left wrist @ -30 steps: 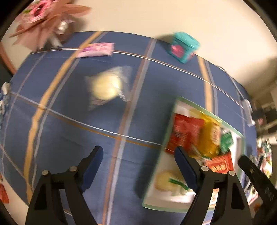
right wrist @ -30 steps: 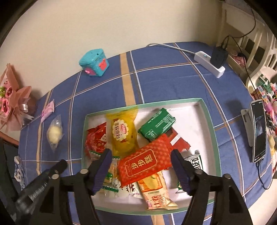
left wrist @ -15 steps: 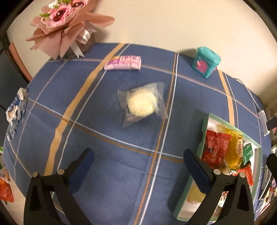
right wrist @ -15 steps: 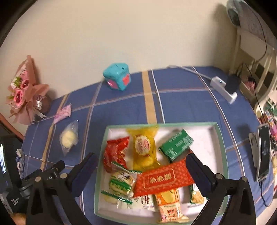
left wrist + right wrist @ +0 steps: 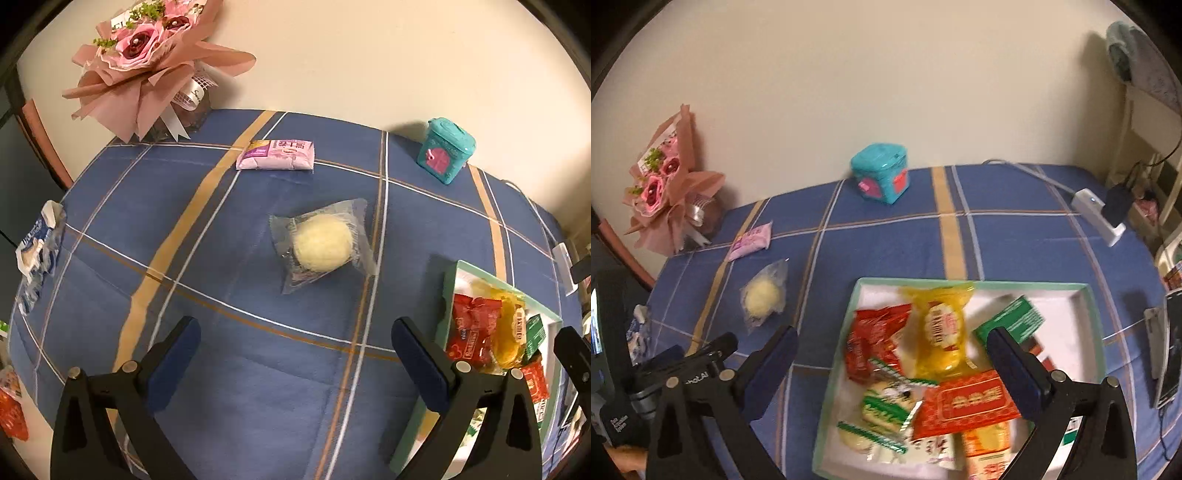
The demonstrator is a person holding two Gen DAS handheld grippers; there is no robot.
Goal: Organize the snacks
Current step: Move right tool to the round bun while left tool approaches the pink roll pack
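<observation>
Both grippers point(image 5: 295, 354) point(image 5: 892, 354) above the table, fingers point(image 5: 173, 354) apparently wide apart.

A blue checked tablecloth point(image 5: 229, 362) covers the table. A pink flower bunch point(image 5: 147, 55) in pink paper stands at 11 o'clock in the left view, against the wall point(image 5: 849, 74). A small teal box point(image 5: 445, 149) with a pink mark sits at 1 o'clock, near the wall. In the right view, a white power strip point(image 5: 1099, 216) with a black plug point(image 5: 1117, 206) lies at 2 o'clock. A phone point(image 5: 1171, 347) stands at 3 o'clock, by the table's edge.
</observation>
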